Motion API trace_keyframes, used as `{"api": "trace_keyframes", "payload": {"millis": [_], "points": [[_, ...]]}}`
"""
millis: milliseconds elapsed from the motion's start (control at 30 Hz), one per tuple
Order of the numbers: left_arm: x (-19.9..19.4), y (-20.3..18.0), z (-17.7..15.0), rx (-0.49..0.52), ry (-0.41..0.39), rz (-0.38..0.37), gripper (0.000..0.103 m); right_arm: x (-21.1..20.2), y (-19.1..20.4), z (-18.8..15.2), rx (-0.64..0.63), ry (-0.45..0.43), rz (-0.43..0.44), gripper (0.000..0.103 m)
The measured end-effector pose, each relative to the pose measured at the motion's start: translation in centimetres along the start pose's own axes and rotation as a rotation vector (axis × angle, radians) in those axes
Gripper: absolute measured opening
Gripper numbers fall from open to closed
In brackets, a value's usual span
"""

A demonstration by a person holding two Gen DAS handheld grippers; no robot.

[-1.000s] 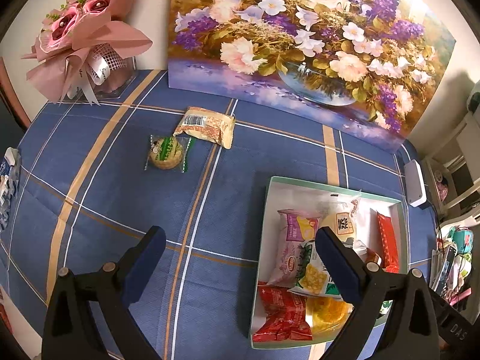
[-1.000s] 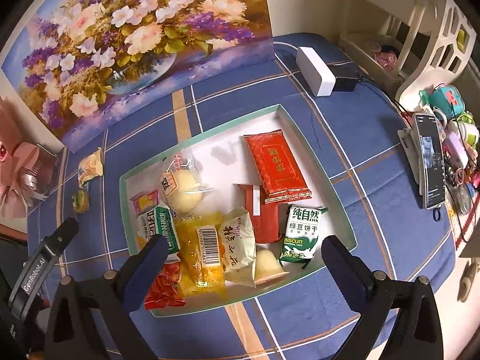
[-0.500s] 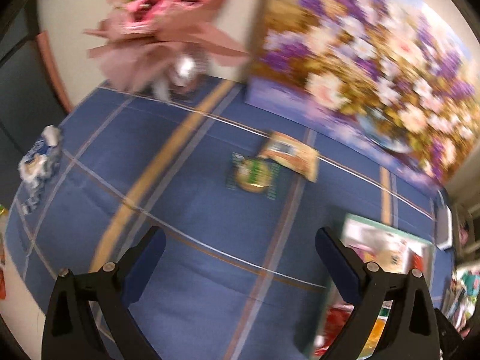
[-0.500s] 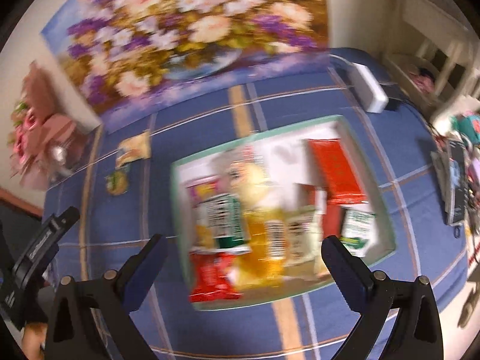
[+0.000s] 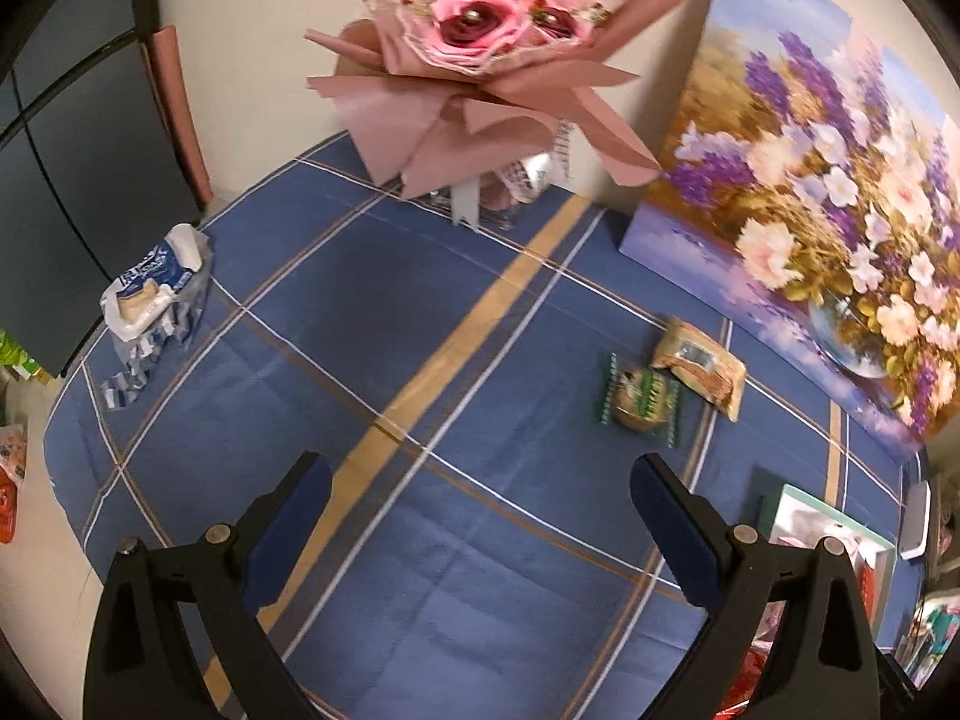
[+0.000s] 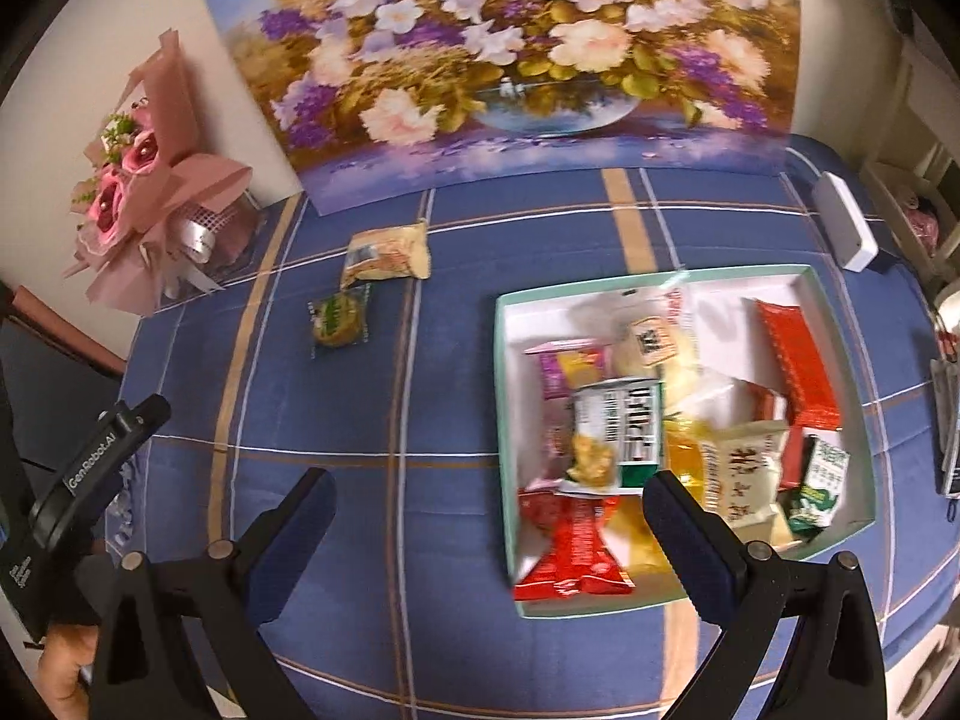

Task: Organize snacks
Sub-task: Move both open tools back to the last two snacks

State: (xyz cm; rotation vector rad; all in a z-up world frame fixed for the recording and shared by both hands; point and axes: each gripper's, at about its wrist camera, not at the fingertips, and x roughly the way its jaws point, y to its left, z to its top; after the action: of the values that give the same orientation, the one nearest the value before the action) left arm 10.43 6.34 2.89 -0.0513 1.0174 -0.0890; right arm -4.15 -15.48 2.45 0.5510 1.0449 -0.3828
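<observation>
A green-wrapped round cookie and a tan snack packet lie side by side on the blue plaid tablecloth, far right of my open, empty left gripper. Both show in the right wrist view too, cookie and packet. A white box with a teal rim holds several snack packs, among them a red packet. My right gripper is open and empty above the cloth, its right finger over the box's near left part.
A pink rose bouquet stands at the back beside a flower painting. An opened blue-white wrapper lies at the table's left edge. A white device lies at the back right. The left gripper's body shows at left.
Both views have swung left. The box has slid to the right edge of the left wrist view, and the blue-white wrapper has come into it. Both grippers stay open.
</observation>
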Motion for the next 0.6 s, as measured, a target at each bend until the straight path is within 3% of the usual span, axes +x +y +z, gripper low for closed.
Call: {"api": "trace_keyframes", "payload": {"millis": [600], "points": [[1.4, -1.0, 0.7, 0.006, -0.016, -0.09, 0.1, 3.1, 0.1, 1.3, 0.029, 0.044, 0.036, 0.103]]}}
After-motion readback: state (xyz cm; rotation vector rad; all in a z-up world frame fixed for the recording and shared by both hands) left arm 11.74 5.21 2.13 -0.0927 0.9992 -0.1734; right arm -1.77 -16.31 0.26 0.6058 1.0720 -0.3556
